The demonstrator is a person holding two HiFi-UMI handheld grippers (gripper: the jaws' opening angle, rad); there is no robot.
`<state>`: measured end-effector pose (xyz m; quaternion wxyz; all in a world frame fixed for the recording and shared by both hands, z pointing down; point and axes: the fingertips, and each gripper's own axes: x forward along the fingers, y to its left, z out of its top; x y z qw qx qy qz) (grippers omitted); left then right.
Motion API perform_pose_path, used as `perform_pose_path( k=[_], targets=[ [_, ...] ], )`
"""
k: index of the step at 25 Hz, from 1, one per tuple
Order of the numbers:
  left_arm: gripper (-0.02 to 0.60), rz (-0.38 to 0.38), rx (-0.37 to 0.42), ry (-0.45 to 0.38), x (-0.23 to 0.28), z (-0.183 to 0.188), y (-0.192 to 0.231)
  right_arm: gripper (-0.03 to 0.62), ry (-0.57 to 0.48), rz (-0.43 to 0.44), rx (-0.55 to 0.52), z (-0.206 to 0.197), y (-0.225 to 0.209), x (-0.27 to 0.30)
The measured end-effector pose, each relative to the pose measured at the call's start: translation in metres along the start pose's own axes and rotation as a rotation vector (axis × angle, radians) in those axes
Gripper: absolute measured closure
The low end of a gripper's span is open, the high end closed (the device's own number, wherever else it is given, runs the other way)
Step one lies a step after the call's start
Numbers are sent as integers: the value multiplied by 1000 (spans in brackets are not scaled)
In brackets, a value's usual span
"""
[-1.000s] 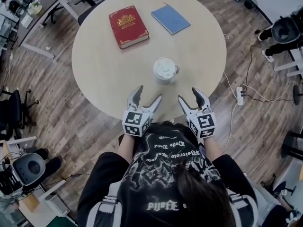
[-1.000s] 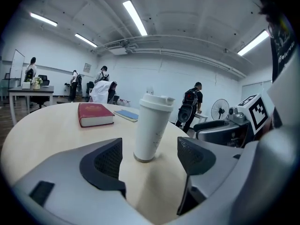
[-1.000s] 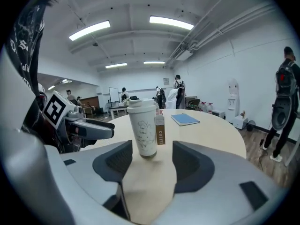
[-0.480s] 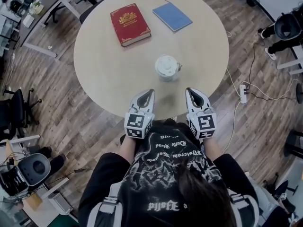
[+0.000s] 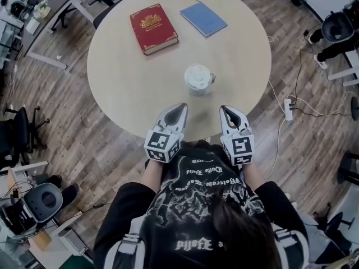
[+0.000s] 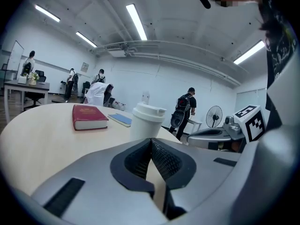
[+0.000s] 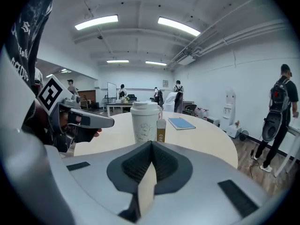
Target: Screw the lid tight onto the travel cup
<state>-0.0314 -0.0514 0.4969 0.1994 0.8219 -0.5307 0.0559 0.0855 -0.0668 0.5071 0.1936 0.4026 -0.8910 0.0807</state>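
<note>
White travel cup (image 5: 197, 86) sits farther out than both grippers; left gripper (image 5: 179, 107) and right gripper (image 5: 224, 109) are pressed closed, empty; part them first, steady the body, then twist the lid (image 5: 196, 75).

Open tabletop round the white lidded travel cup (image 5: 197, 80)
The round pale wooden table (image 5: 123, 94) is bare left, right and on the near side of the cup; beyond it, well apart, lie a red hardcover book (image 5: 153, 29) and a thin blue notebook (image 5: 203, 19).
</note>
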Motion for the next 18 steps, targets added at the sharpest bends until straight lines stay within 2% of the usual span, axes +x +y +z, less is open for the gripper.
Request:
perform_pose_path(
  k=[5,14,18],
  targets=[
    [560,-16,-2,-21,6,8,-1,588,-6,8,-33,5,3,-1],
    [560,-17,10,26,8,-5,-2,589,-14,3,-32,9,1,2],
    [560,-46,11,38,8,-7,-4,589,-9,15,-22,6,3,3]
  ],
)
